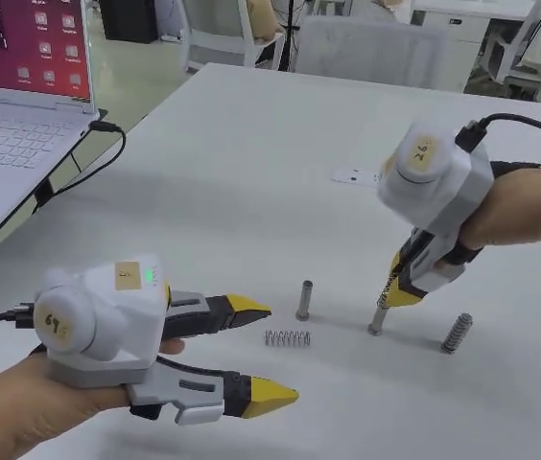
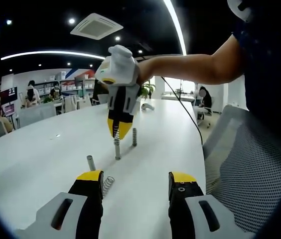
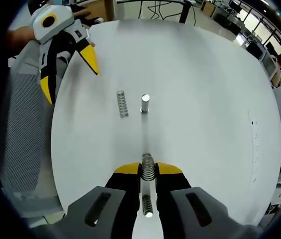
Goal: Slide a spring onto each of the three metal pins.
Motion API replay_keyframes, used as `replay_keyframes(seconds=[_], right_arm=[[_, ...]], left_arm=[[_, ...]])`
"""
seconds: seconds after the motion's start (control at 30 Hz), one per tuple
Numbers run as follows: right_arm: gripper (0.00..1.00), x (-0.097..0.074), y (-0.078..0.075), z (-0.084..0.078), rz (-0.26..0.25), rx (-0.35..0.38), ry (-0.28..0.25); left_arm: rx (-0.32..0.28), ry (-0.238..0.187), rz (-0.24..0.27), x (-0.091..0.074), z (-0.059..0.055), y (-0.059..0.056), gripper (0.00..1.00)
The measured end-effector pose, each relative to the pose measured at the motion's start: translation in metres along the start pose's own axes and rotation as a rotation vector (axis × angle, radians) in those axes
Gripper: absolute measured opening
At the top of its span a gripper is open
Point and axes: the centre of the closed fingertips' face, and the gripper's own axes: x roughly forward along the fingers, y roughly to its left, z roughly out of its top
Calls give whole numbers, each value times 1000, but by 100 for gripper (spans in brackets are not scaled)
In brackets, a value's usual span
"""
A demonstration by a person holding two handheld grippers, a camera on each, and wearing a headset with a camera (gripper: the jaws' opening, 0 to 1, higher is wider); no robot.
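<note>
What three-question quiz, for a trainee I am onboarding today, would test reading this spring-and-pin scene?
1. True or false: the left claw is shut on a spring.
2. How many pins stand with a spring on them, free of any claw? A none, B one, C three.
3. Fill in: the right claw grips a spring at the ____ pin of the row.
Key: 1 false, it is open; 2 B, the sprung pin; 3 middle pin.

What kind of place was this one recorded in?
Probably an open-plan office: an open laptop on the big white table, a mesh office chair beside it, and people seated in the background under a ceiling air-conditioning unit.
</note>
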Motion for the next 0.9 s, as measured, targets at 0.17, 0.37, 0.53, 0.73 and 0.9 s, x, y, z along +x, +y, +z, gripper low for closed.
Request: replay_keyframes(seconds=[0.17, 0.37, 0.53, 0.73, 0.9], right_arm=[[9, 7, 0, -1, -1, 9, 12], [9, 20, 2, -3, 8, 12, 22], [9, 28, 7, -3, 23, 18, 21], [9, 37, 9, -3, 31, 24, 23], [9, 42, 10, -3, 30, 28, 21]], left_arm=[[3, 3, -3, 1, 0, -1, 47], [5, 5, -2, 1, 0, 0, 47], [6, 7, -1, 1, -1, 0, 47], [8, 9, 1, 1, -1, 1, 46], [10, 12, 2, 1, -2, 1, 46]])
